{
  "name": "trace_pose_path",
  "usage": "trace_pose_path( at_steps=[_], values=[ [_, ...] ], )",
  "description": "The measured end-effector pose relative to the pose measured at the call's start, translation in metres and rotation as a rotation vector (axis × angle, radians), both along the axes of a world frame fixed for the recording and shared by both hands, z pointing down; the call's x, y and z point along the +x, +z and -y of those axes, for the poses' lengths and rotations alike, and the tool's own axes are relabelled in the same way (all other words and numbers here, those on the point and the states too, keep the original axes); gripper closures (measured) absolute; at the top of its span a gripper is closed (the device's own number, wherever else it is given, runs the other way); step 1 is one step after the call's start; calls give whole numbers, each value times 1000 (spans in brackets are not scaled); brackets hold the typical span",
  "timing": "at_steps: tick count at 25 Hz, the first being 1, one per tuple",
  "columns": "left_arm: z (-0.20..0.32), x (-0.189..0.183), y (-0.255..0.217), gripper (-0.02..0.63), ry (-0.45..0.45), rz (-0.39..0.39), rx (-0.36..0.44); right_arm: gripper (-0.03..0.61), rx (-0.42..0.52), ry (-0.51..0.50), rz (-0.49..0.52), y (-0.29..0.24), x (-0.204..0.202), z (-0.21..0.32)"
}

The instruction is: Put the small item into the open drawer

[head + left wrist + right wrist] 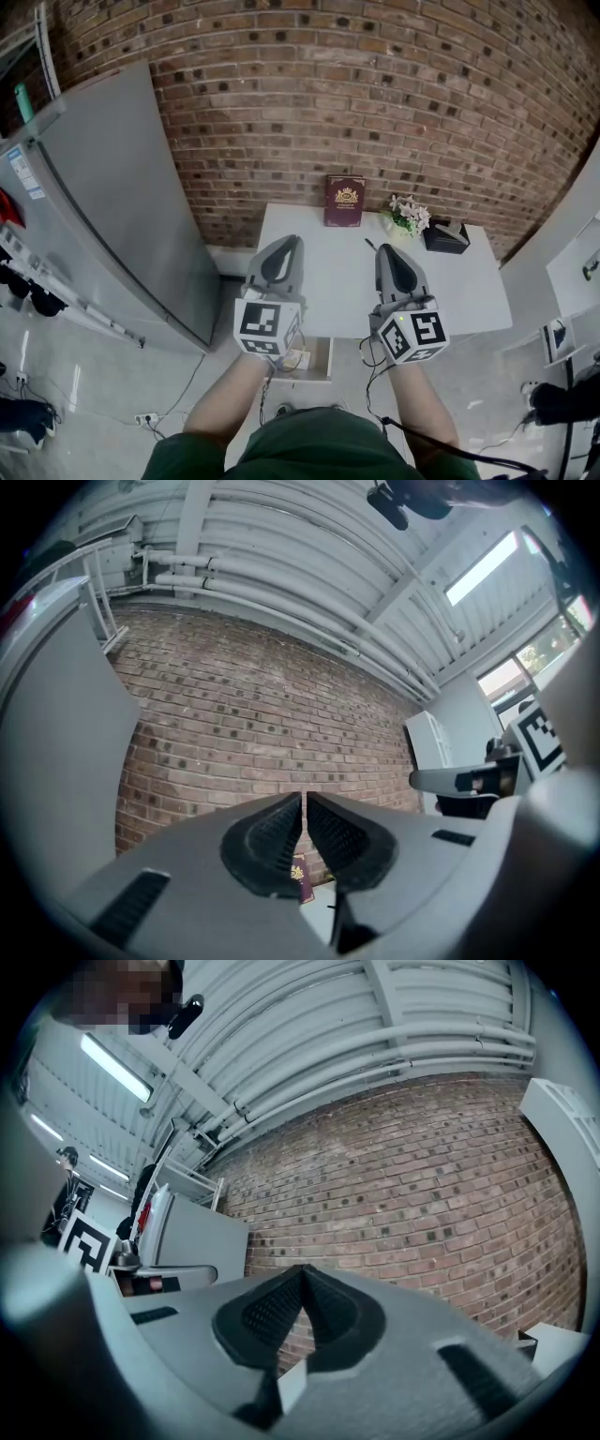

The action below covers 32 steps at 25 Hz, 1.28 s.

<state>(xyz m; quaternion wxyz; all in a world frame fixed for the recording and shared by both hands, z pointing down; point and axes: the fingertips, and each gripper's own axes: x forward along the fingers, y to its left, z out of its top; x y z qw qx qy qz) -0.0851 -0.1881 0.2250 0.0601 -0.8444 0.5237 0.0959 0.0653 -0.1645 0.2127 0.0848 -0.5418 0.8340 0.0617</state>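
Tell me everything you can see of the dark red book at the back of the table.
The dark red book looks like a hardcover, with a gold emblem on its front, too small to read. It stands upright, cover facing the person, at the back edge of the white table, against the brick wall. A small bunch of flowers sits to its right, apart from it. Nothing else touches it.

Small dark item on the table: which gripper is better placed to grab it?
Probably right: the right gripper points beside the small dark item; the left gripper is farther off. Both are shut.
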Motion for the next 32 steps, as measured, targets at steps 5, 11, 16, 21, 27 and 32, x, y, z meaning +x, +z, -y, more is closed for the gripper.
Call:
trace_pose_path(
  at_steps=[5,11,16,21,27,32],
  values=[
    [4,-3,3,597,1,-1,-7,578,-5,3,3,3,-2,3],
    [6,-7,7,597,3,-2,-15,578,-9,4,0,6,-6,5],
    [7,-11,10,597,7,-4,-18,578,-13,8,-4,8,-9,5],
    [8,-16,12,597,10,-7,-24,578,-15,10,-9,9,-14,5],
    [10,-23,15,597,16,-9,-29,578,-18,13,-14,11,-23,7],
    [14,-31,17,597,22,-12,-30,578,-20,19,-24,15,-31,9]
  ],
)
